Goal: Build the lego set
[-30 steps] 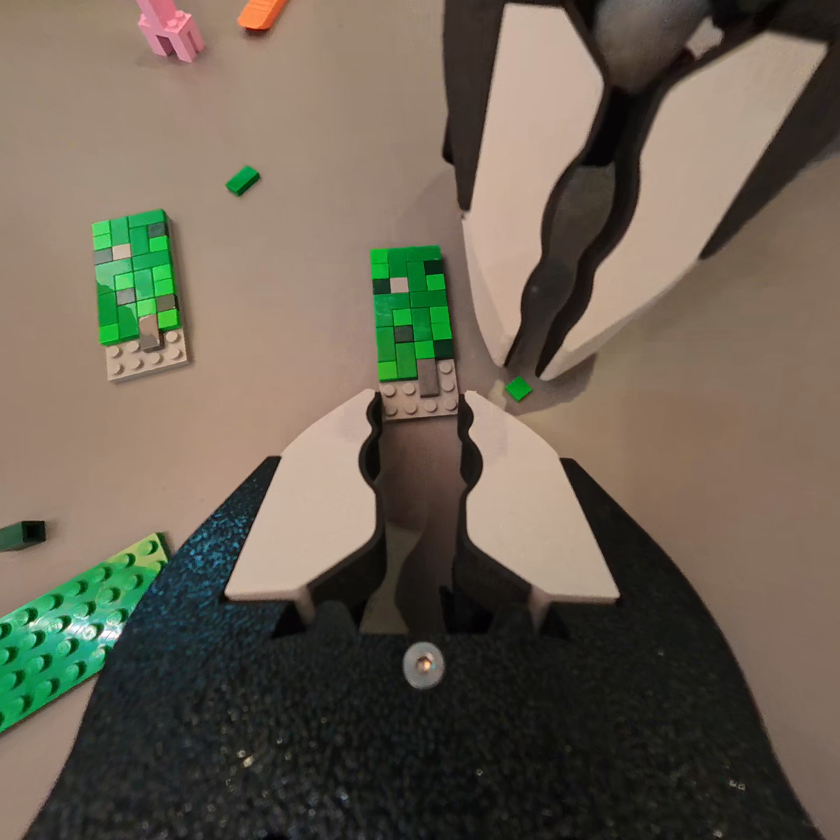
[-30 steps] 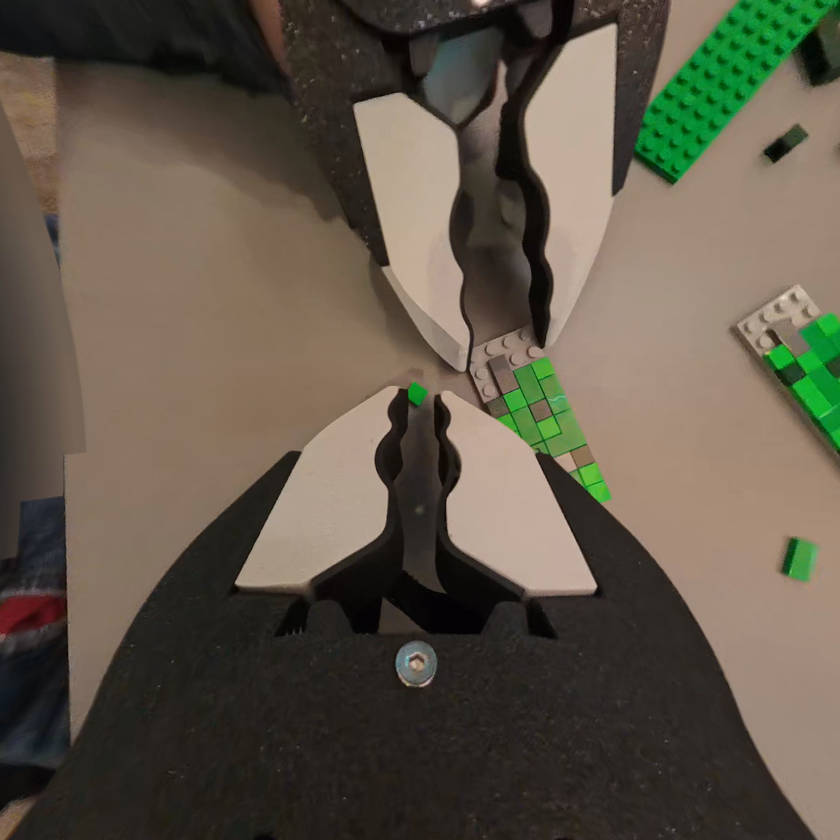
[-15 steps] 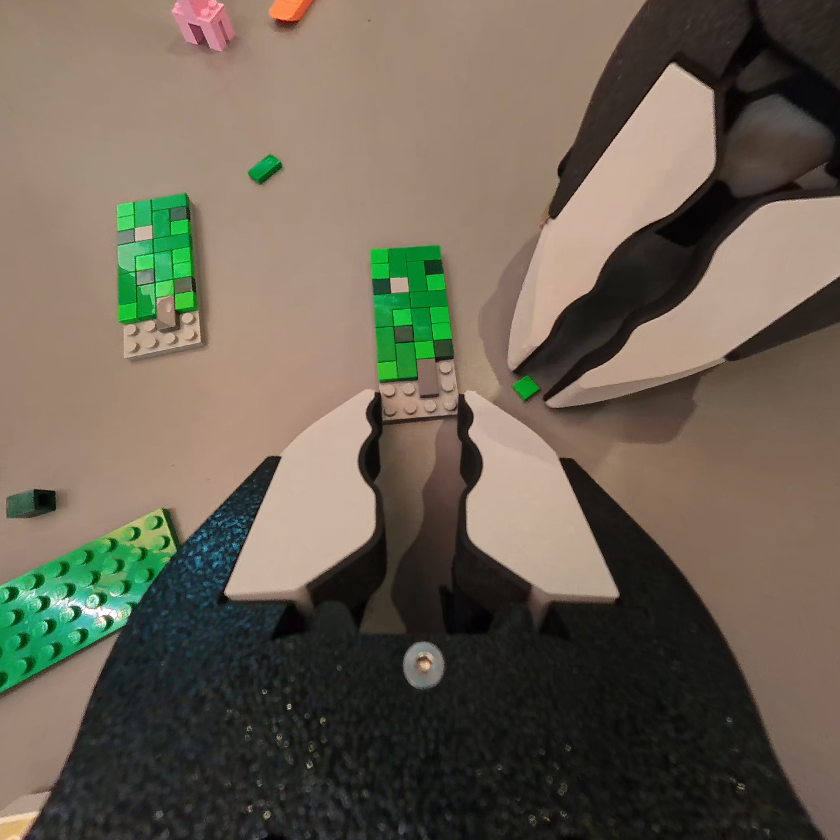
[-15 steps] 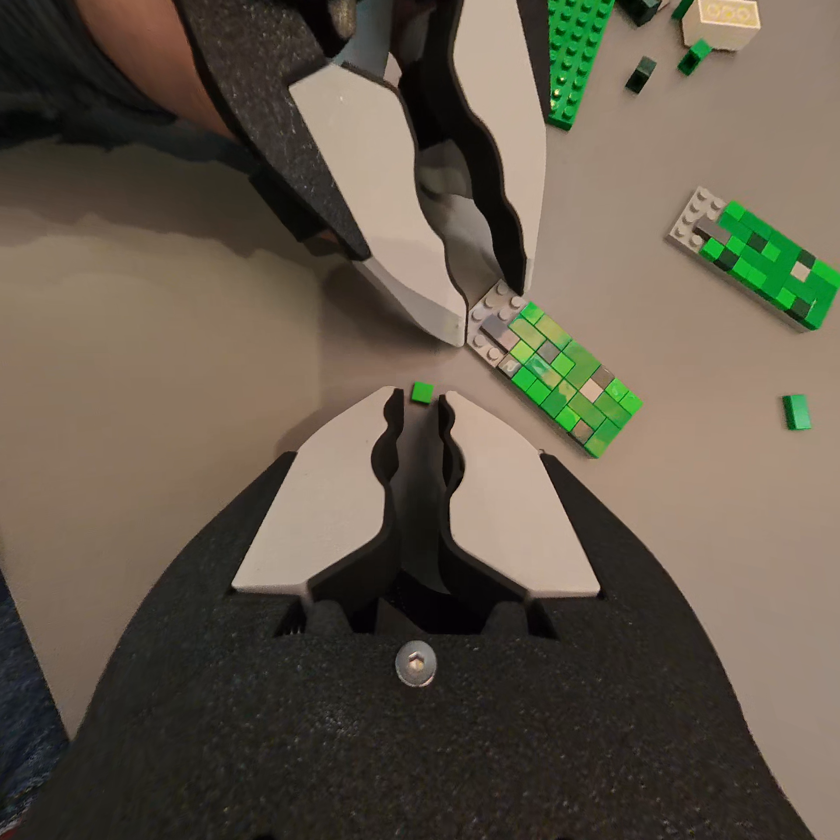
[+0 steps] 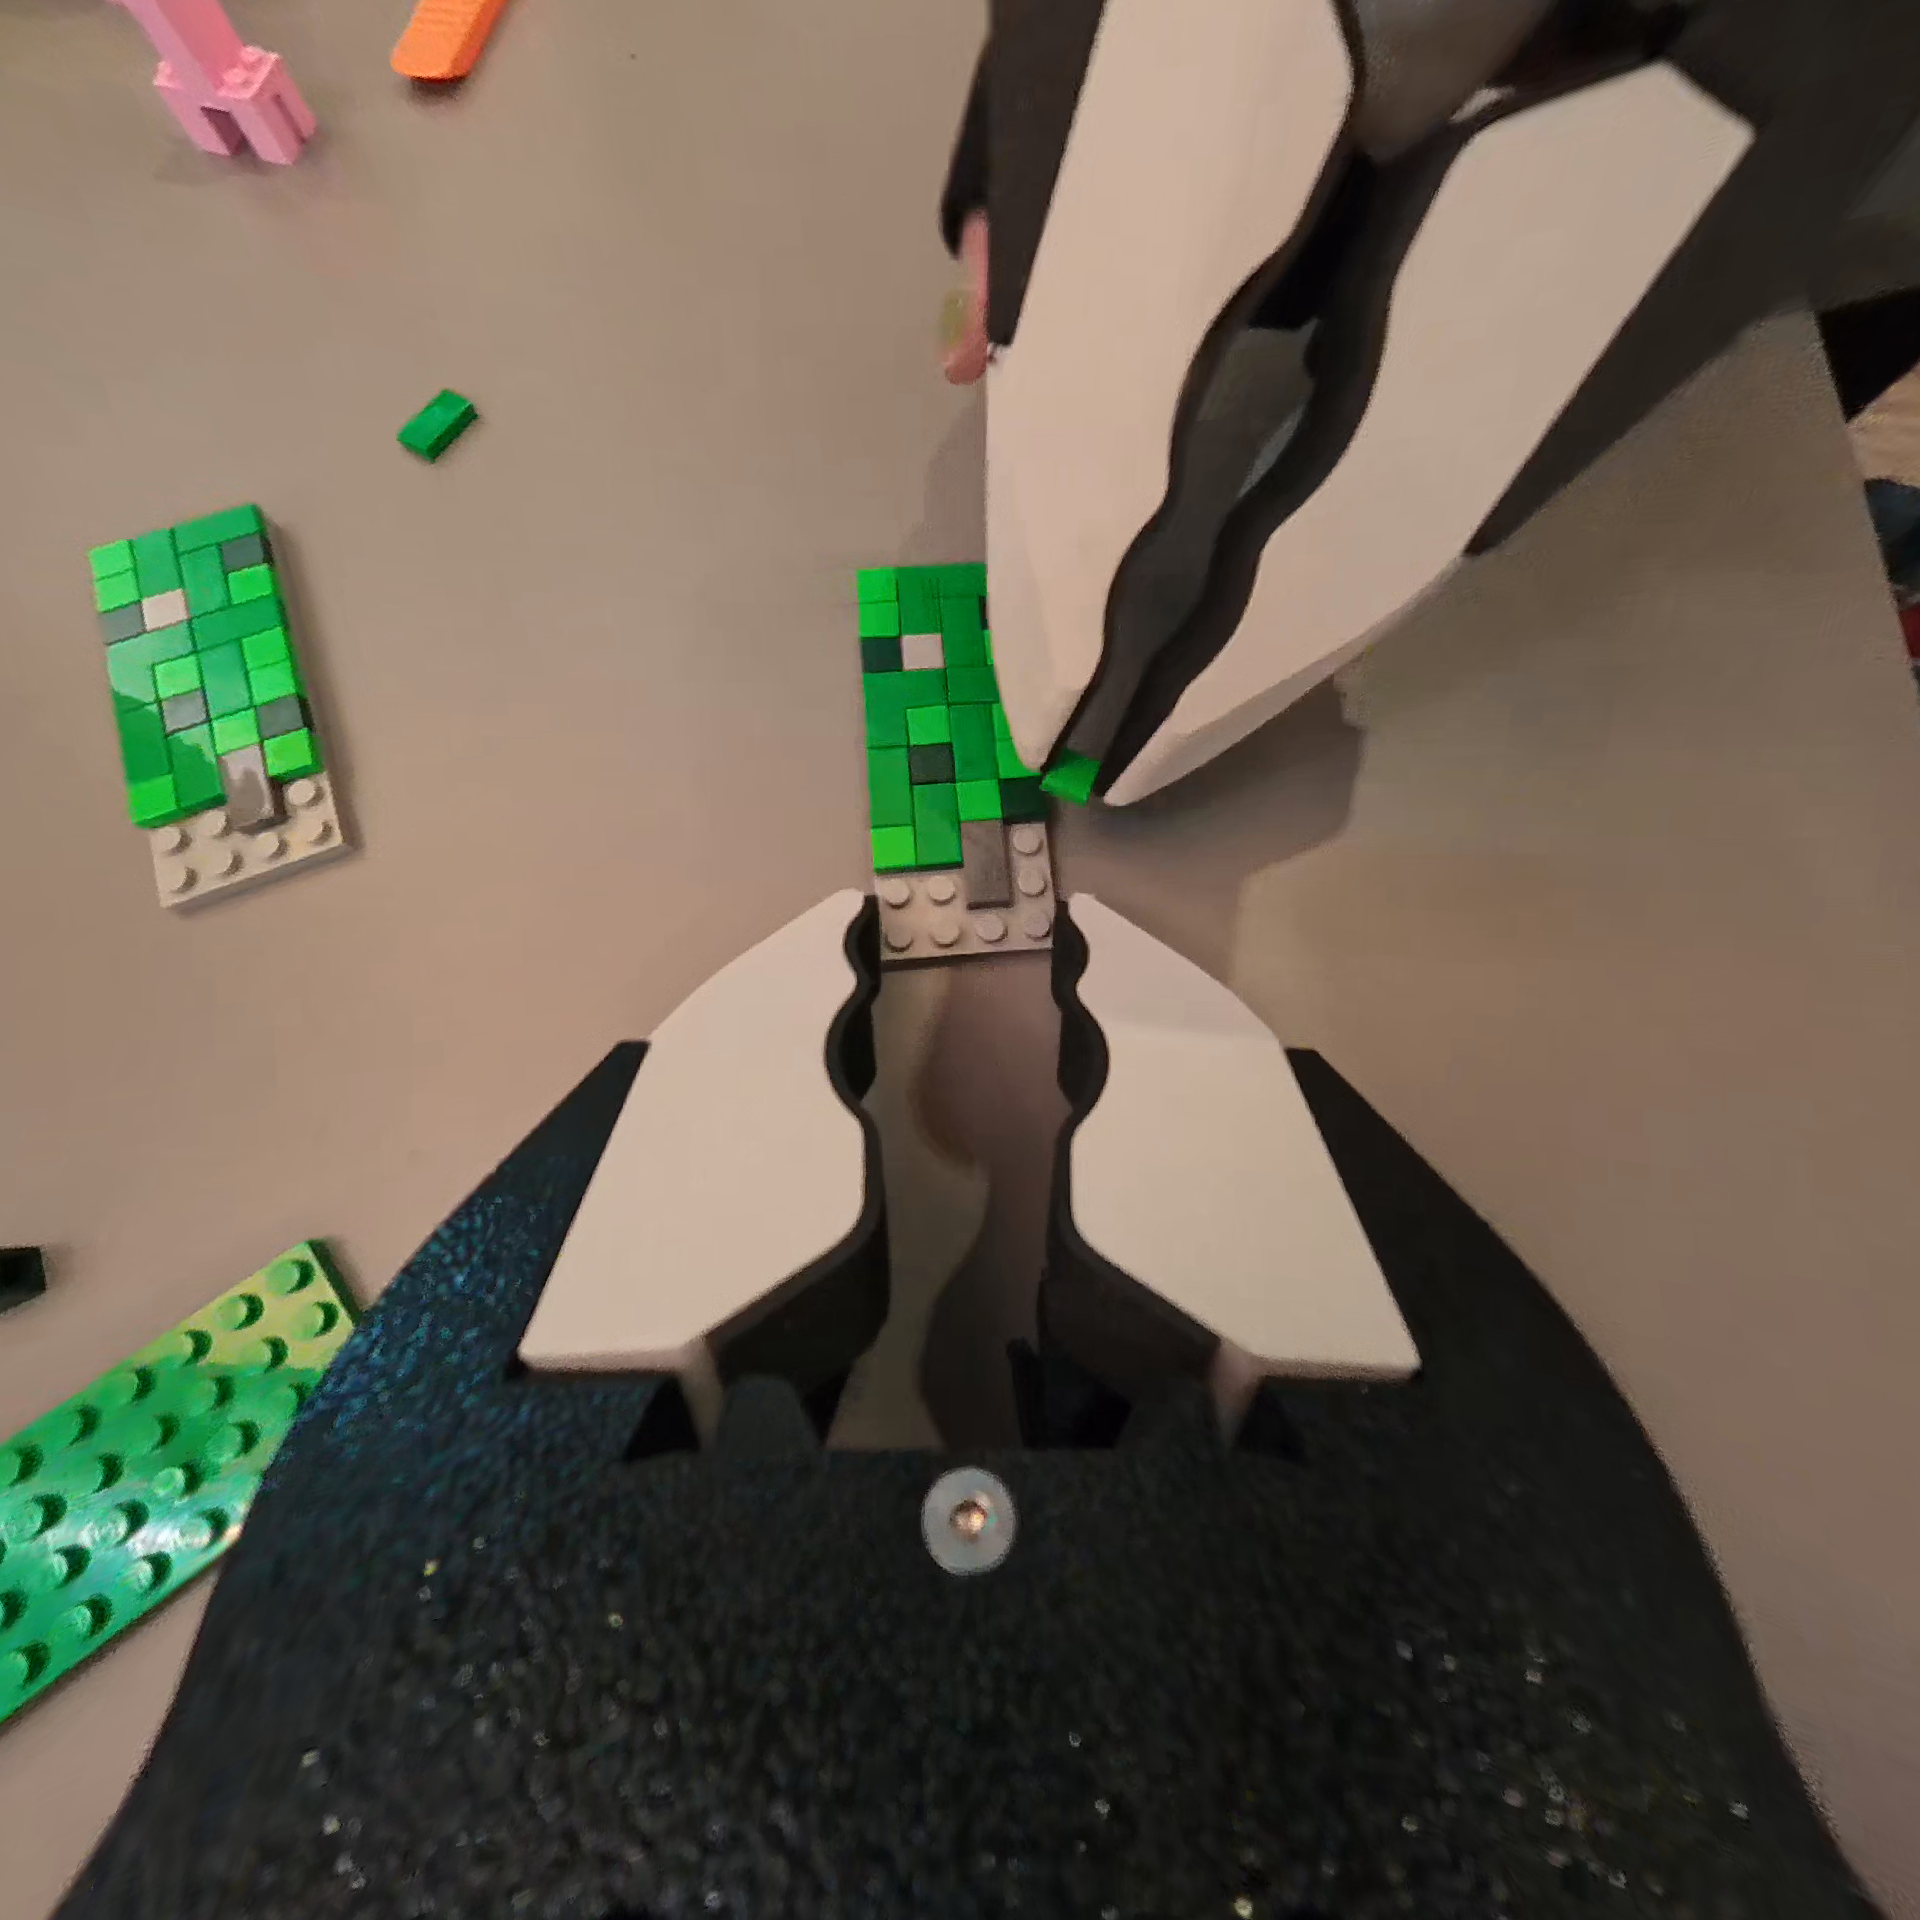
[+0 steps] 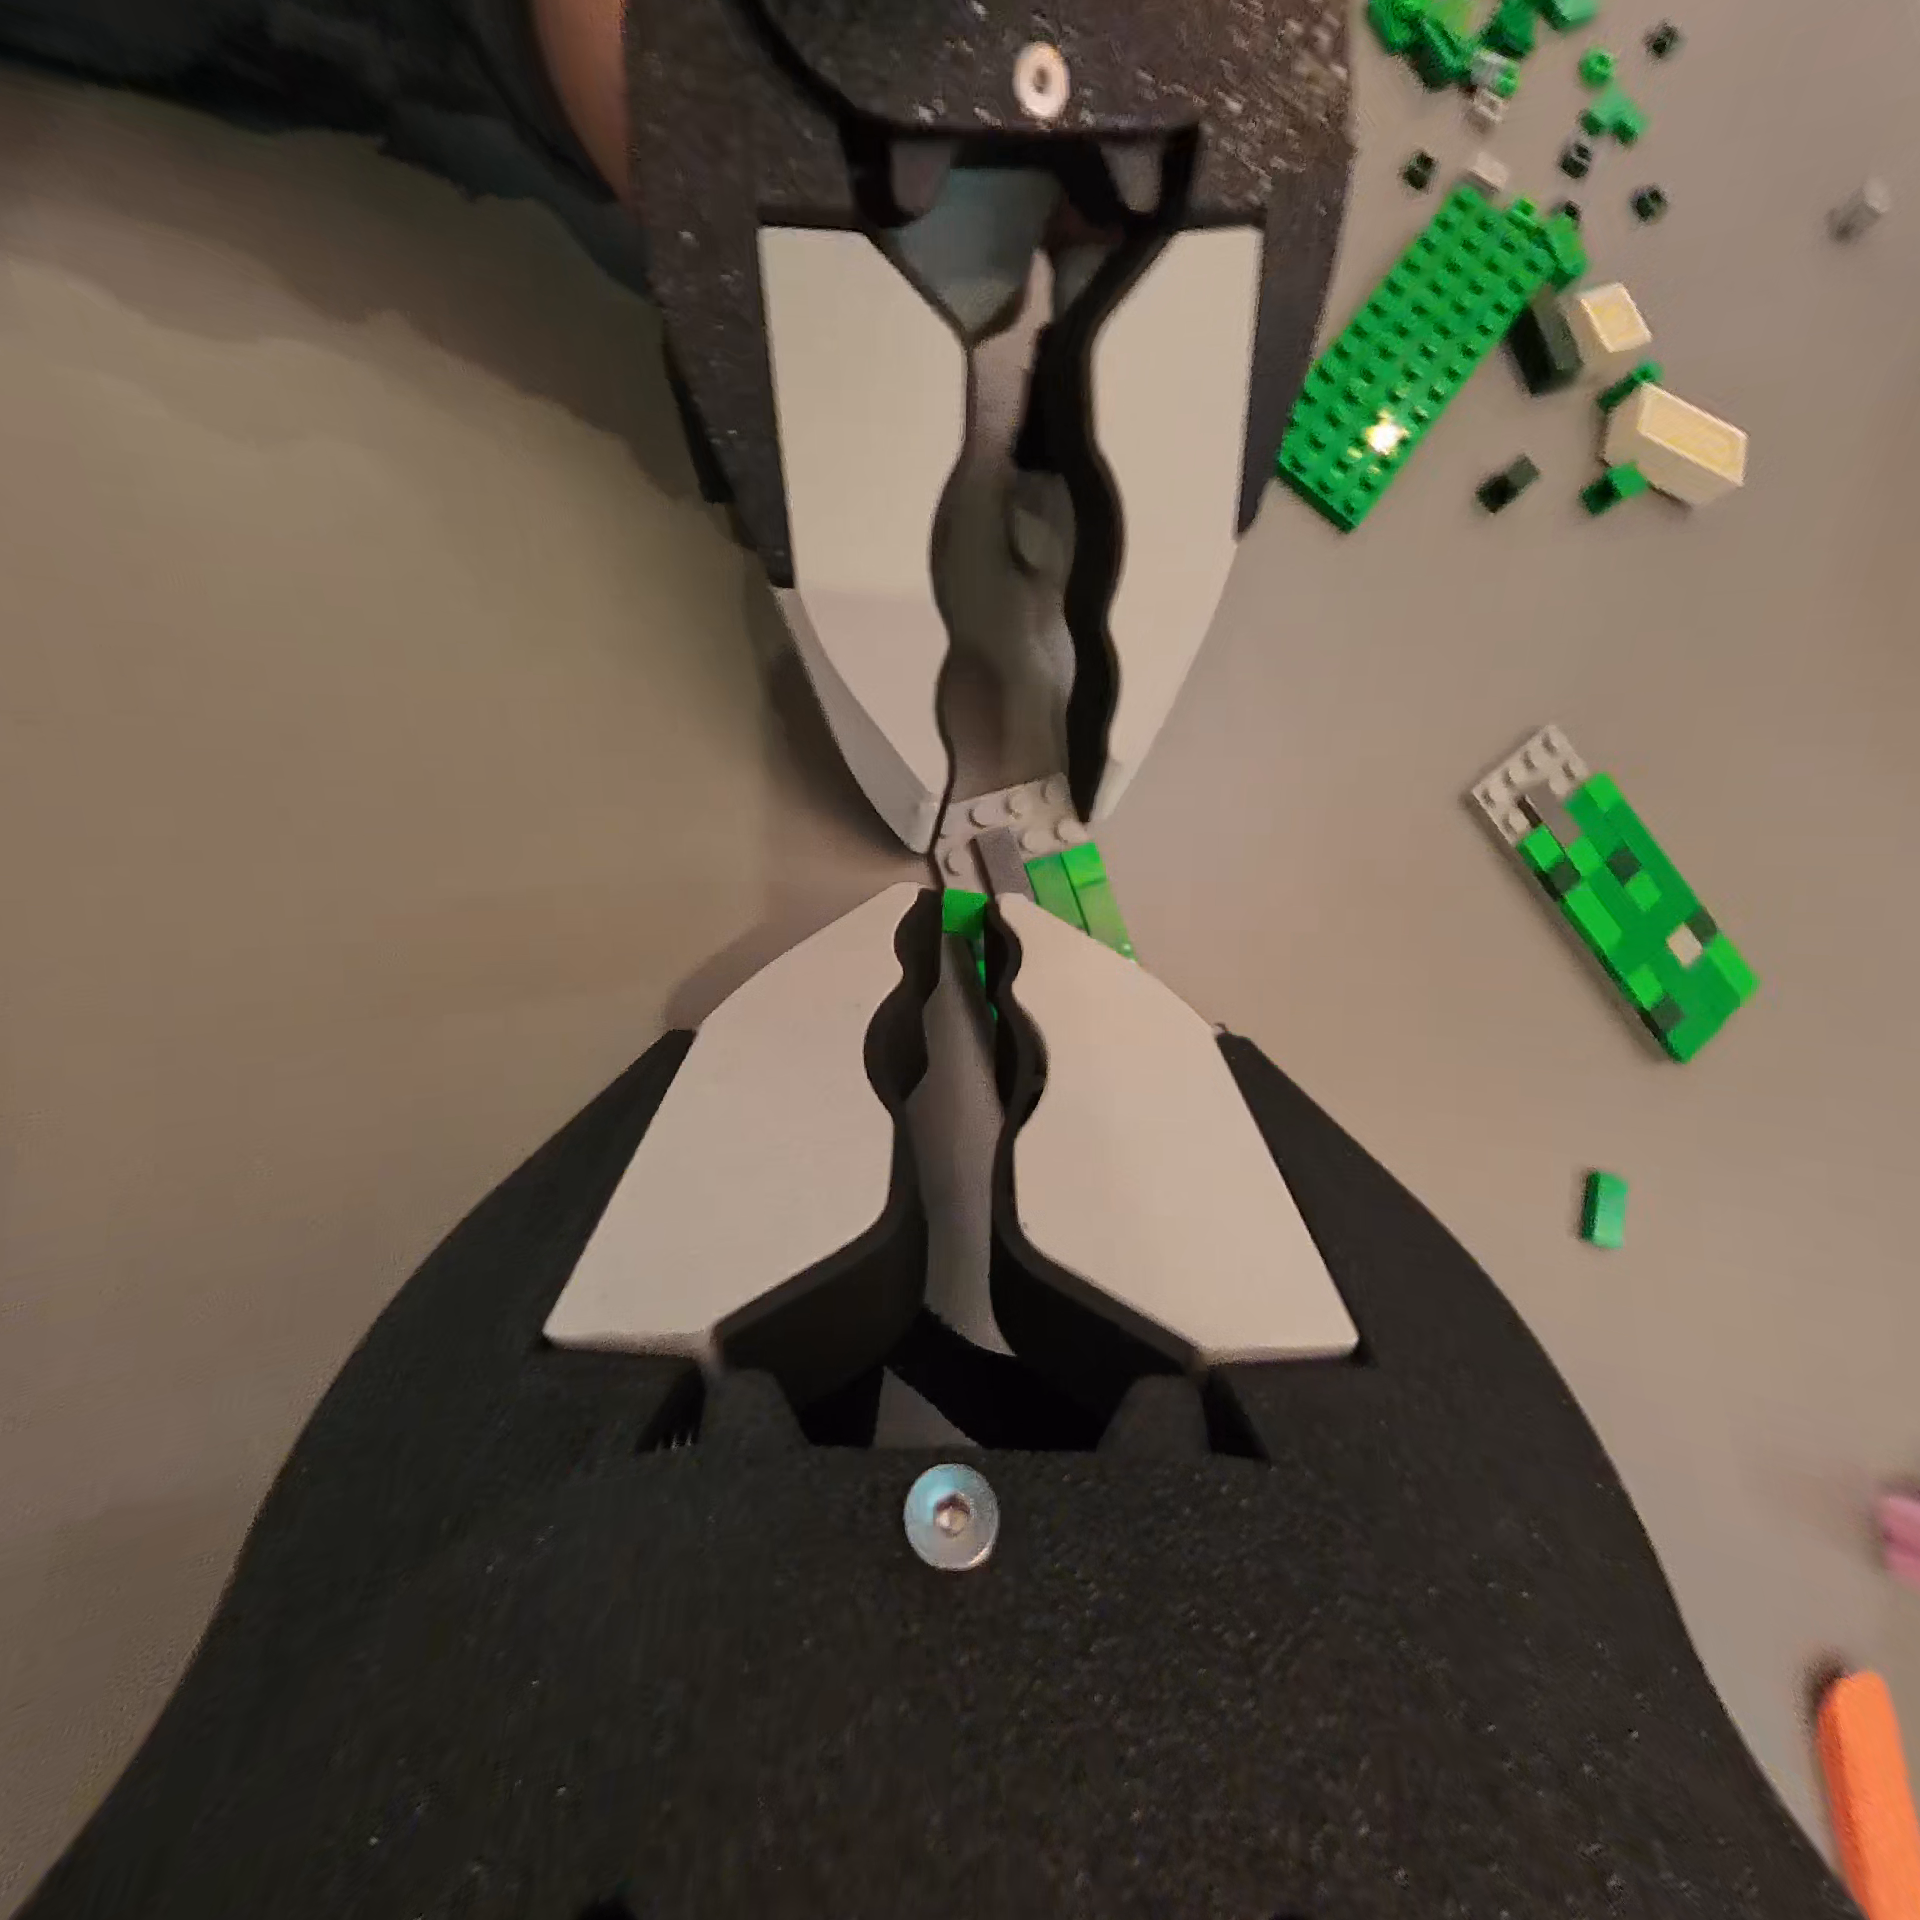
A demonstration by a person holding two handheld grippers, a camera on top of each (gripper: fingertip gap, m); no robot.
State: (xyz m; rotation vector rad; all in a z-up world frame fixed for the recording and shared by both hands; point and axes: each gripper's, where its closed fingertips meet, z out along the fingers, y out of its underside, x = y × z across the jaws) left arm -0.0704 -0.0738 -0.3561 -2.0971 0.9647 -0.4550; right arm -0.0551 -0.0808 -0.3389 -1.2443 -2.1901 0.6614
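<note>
Two grippers meet tip to tip over one grey plate (image 5: pixel 966 914) tiled in greens. The left gripper (image 5: pixel 966 925) is clamped on the studded grey end of that plate, one fingertip against each long edge, and the plate lies flat on the grey table (image 5: pixel 623 416). The right gripper (image 6: pixel 961 914) has its fingers nearly together, pinching a small green tile (image 5: pixel 1070 777) at the very tips; the tile hangs tilted just above the plate's right edge, beside the bare studs and a grey tile (image 5: pixel 992 862). Farther left on the table lies a second green-tiled plate (image 5: pixel 213 691), well apart, with a loose green tile (image 5: pixel 436 423) beyond it. A large studded green baseplate (image 5: pixel 145 1455) sits at the near left. At the far edge are a pink brick figure (image 5: pixel 223 94) and an orange piece (image 5: pixel 447 42).
</note>
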